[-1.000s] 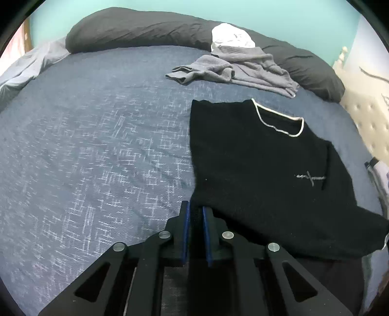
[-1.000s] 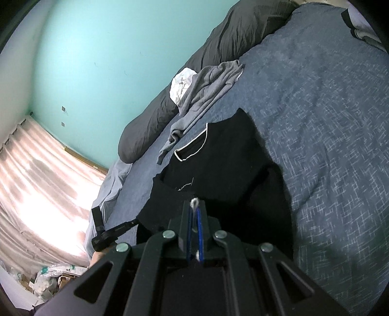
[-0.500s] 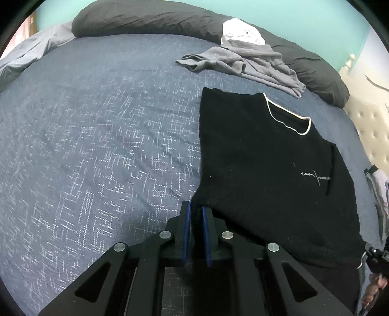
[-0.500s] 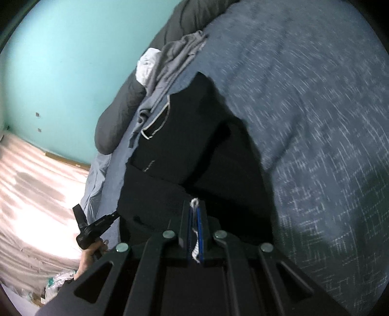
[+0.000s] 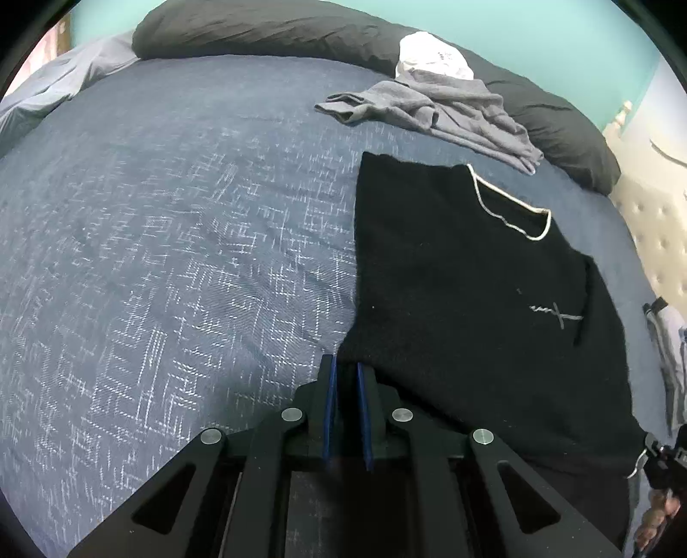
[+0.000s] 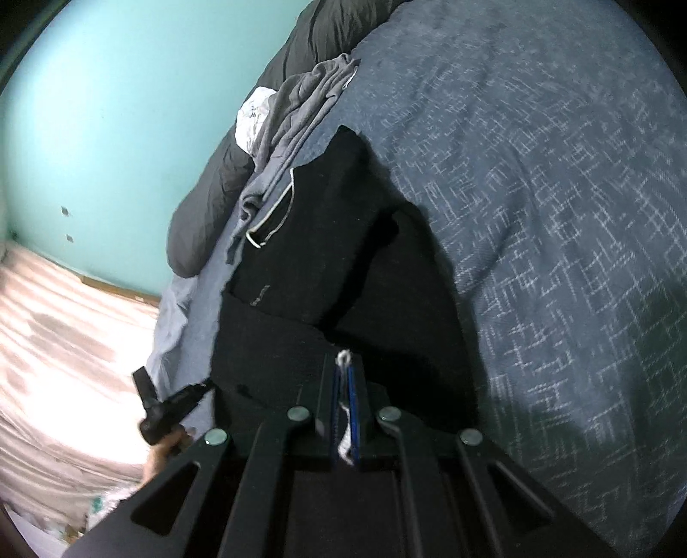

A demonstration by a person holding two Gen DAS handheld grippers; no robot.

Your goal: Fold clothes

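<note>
Left wrist view: left gripper (image 5: 344, 369) pinches the black sweater (image 5: 463, 279) by its near corner. Right gripper (image 6: 343, 365), nearly closed, clamps the sweater's white-edged hem; grey clothes (image 6: 300, 103) lie far ahead.

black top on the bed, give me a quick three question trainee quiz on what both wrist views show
1. True or false: the black top lies spread on the blue bedspread with its white-trimmed neckline toward the dark pillow.
2. Which garment lies crumpled between the top and the pillow? A. grey garment B. red towel C. striped sock
3. Fill in: the left claw and the right claw are both shut on the hem end of the ____.

Key: 1 true; 2 A; 3 black top
</note>
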